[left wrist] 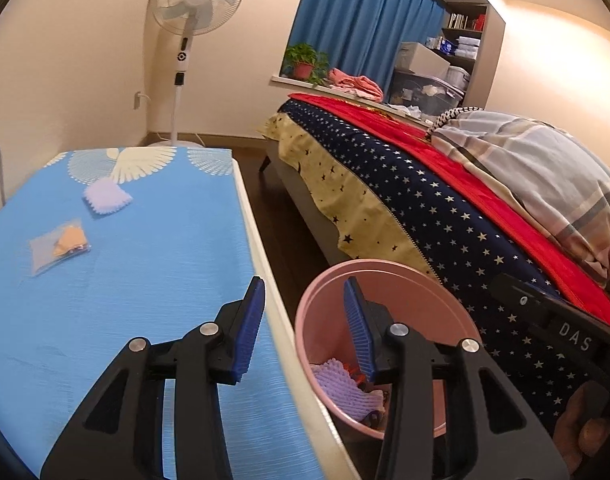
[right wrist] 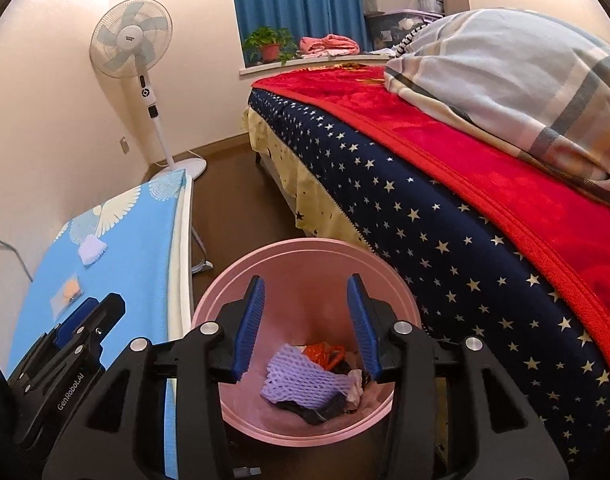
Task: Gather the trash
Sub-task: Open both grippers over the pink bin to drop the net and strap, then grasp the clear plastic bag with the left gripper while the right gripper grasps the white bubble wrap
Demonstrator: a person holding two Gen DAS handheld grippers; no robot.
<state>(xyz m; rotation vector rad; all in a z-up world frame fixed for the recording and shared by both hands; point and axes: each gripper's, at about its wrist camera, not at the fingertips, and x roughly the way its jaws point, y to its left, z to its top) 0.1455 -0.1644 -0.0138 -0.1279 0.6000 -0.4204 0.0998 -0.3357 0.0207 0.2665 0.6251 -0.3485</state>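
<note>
Right gripper [right wrist: 305,328] apart above pink bin [right wrist: 233,280], left gripper [left wrist: 305,328] apart, empty, beside it

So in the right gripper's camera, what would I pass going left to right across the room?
Blue-covered table with a purple foam net and a clear packet → standing fan → pink bin holding trash → bed with starry cover → red blanket → striped pillow.
</note>
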